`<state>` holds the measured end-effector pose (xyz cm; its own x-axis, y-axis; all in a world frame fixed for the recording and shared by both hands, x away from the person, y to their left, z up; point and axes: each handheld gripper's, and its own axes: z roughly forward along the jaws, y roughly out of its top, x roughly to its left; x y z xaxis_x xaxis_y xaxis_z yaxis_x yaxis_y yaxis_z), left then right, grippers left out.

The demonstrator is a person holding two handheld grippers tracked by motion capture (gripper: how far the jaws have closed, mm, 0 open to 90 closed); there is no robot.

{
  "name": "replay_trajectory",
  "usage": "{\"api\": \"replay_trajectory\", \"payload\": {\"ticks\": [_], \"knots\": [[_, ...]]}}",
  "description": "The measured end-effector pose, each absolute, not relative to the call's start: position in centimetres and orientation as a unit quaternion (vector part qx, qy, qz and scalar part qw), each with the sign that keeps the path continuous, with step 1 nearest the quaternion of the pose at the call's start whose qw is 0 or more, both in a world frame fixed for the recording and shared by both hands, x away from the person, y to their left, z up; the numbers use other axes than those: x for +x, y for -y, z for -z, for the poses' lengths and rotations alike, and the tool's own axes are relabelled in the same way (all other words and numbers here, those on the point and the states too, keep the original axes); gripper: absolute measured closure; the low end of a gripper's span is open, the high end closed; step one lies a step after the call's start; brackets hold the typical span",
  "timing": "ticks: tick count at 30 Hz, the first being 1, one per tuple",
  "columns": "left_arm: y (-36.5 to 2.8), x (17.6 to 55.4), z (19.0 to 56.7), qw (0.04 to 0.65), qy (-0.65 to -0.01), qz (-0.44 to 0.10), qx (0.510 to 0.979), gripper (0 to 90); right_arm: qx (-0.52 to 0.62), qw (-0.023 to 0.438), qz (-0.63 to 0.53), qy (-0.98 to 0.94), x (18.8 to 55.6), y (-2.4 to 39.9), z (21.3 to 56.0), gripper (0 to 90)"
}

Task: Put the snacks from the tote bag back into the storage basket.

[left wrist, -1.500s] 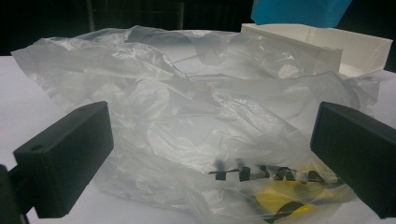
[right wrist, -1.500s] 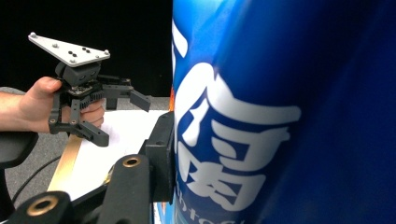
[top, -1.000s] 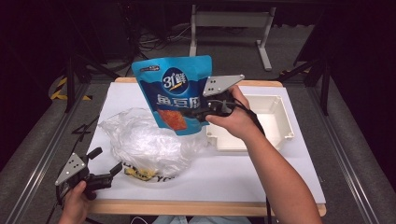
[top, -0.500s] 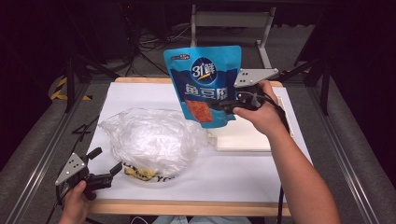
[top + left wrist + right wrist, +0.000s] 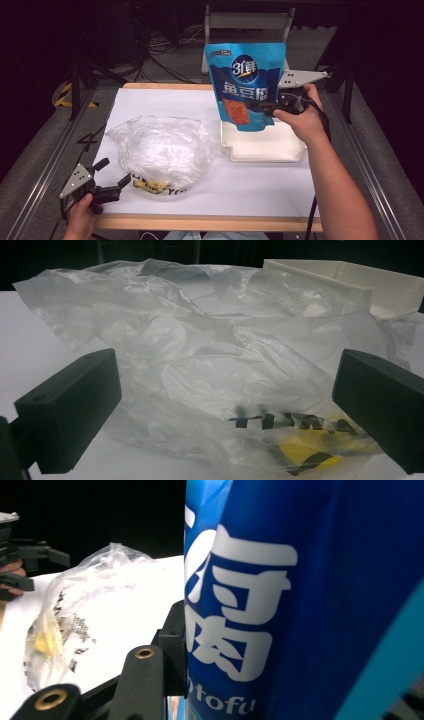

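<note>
From the high view, the right gripper point(image 5: 260, 106) pinched the blue bag point(image 5: 246, 85) by its right side. The jaws were closed on it, low down. The bag stood up tall in the air, right over the white tray point(image 5: 265, 147). I think it was held up like that so it could go down into the tray. The right hand point(image 5: 300, 117) was lifted, and the arm reached forward from the bottom edge, with the jaws pointing left. The left gripper point(image 5: 111, 179) sat low by the near edge of the tabletop point(image 5: 165, 102). Its jaws were open and held nothing. The clear plastic bag point(image 5: 162, 147) lay just in front of them. The left hand point(image 5: 80, 217) was low, as if it waited.

In the left gripper view, the two black jaws stood wide apart. The clear plastic bag point(image 5: 200, 355) lay crumpled between and past them, with something yellow point(image 5: 305, 450) inside near the right jaw. I could not tell if the jaws touched it. The white tray point(image 5: 350, 282) was far behind.

In the right gripper view, the blue bag point(image 5: 300, 600) was very close, right by the jaws. One black jaw pressed against its side. The clear plastic bag point(image 5: 90, 610) lay far off to the left, with the left gripper point(image 5: 30, 565) beyond it.
</note>
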<state>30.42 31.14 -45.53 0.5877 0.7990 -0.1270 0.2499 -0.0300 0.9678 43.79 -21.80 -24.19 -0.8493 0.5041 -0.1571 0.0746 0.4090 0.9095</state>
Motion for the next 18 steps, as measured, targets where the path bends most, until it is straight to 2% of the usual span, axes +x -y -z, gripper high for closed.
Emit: {"api": "replay_trajectory", "payload": {"ticks": [12,18], "knots": [[-31.1,30.4,45.6,0.577,-0.389,-0.238,0.678,0.2,0.234,0.234,-0.502,-0.799,45.2,26.4,25.2,55.8],[-31.1,30.5,45.6,0.574,-0.390,-0.238,0.679,0.2,0.236,0.241,-0.496,-0.800,45.8,27.3,25.7,55.7]]}}
